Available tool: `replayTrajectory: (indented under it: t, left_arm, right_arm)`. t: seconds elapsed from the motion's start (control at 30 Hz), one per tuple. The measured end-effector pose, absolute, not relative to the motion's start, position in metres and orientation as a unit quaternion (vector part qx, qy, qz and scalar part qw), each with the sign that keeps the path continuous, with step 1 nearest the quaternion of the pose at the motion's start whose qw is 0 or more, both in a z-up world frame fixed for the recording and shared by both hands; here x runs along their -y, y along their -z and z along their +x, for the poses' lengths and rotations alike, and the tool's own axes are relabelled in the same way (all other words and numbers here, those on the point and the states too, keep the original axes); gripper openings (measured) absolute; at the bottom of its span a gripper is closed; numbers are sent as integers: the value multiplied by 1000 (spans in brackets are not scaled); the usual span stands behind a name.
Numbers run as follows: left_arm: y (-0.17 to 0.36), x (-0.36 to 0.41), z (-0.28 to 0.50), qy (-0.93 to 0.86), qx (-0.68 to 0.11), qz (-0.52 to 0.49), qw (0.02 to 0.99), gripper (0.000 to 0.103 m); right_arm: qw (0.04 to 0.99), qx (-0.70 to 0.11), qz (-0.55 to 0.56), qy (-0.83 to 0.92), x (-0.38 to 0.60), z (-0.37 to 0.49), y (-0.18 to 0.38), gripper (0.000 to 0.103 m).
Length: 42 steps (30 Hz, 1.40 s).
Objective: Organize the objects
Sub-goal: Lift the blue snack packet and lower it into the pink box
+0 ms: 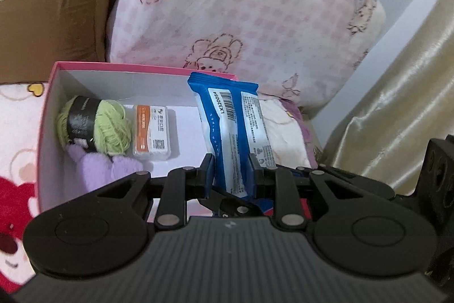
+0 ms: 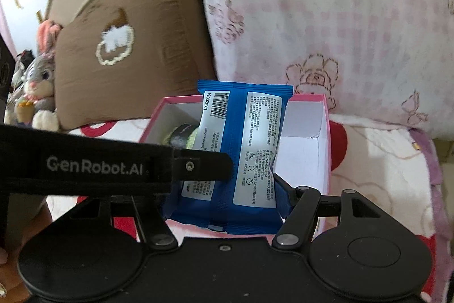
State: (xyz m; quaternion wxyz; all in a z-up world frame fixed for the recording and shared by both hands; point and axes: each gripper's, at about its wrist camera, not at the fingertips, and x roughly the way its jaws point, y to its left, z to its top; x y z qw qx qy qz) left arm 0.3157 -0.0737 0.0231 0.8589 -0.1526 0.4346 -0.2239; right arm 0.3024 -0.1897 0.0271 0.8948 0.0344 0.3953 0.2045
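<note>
Bedding fills the background: a pink-and-white blanket with bear prints lies under everything, and a large pink checked pillow leans behind.

A blue pack of wipes is the thing in play. It is held above the pink box, its barcoded back side up and its far end reaching over the box's far rim. The left gripper has its fingers clenched on the pack's near end, pinching it along the middle. In the right wrist view the pack also sits between the fingers of the right gripper, which stand wider, one at each long edge of the pack; whether those pads truly press on it I cannot tell. The left gripper's black body crosses that view from the left.

Inside the white-lined box, at its left end, lie a ball of green yarn with a dark band, a small orange-and-white case just beside it, and a lilac plush thing touching the yarn's near side.

A brown cushion stands left of the pillow, with a grey rabbit toy beyond it. Cream satin curtain hangs at the right.
</note>
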Motion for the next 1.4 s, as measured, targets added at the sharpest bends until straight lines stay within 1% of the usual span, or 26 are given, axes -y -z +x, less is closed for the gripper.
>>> replayTrajectory:
  t: [0.27, 0.4, 0.47, 0.7, 0.8, 0.93, 1.1, 1.4]
  left_arm:
    - [33, 82, 365, 216, -462, -155, 846, 21]
    - [62, 78, 382, 215, -479, -181, 832, 21]
    - [72, 75, 388, 215, -485, -201, 823, 22]
    - [82, 64, 398, 223, -486, -247, 808, 22]
    - [81, 59, 399, 221, -486, -249, 808, 22]
    - [85, 54, 399, 206, -498, -261, 801, 22]
    - [97, 59, 404, 196, -518, -260, 791, 22]
    - [109, 66, 415, 188, -531, -254, 787, 23]
  right_arm:
    - [889, -424, 18, -170, 181, 348, 24, 70]
    - [883, -444, 6, -151, 175, 360, 43, 70]
    - [885, -444, -19, -137, 168, 361, 47, 70]
    - [887, -438, -81, -123, 154, 366, 49, 70]
    - [884, -439, -98, -126, 146, 366, 49, 70]
    - [876, -458, -82, -126, 144, 368, 50, 70]
    - [867, -476, -82, -123, 145, 372, 61, 70]
    - [856, -495, -89, -121, 148, 386, 74, 70]
